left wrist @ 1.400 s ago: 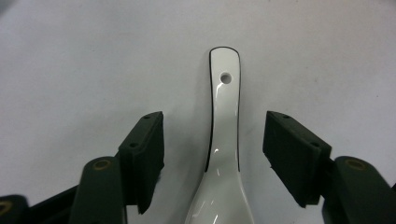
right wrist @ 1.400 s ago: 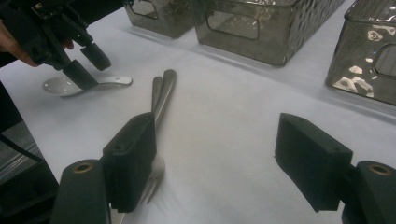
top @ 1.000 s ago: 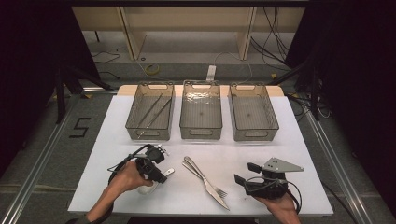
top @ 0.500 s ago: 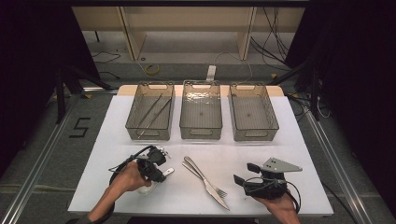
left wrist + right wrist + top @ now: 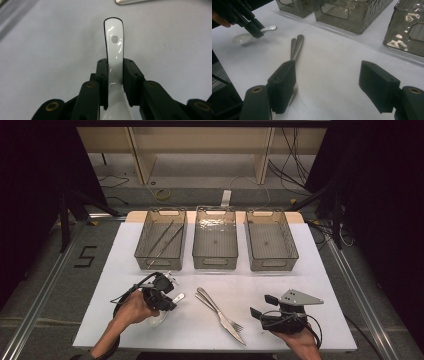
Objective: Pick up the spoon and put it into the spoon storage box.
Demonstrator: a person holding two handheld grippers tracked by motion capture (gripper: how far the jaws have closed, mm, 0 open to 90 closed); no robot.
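Now pinching spoon (image 5: 113, 50) by its handle between left claw (image 5: 115, 72) pads, jaws just closed, low on mat (image 5: 320, 270) at lower left, likely readying a lift toward bins (image 5: 215, 237). Right claw (image 5: 332, 87) spread wide, idle beside fork (image 5: 220, 310) at lower centre.

The bowl of the white spoon (image 5: 114, 62) was cut off by the bottom edge in the left gripper view. In the high view it was largely hidden under the left gripper (image 5: 167, 301). The contents of the left bin (image 5: 161, 240) were too thin to be identified.
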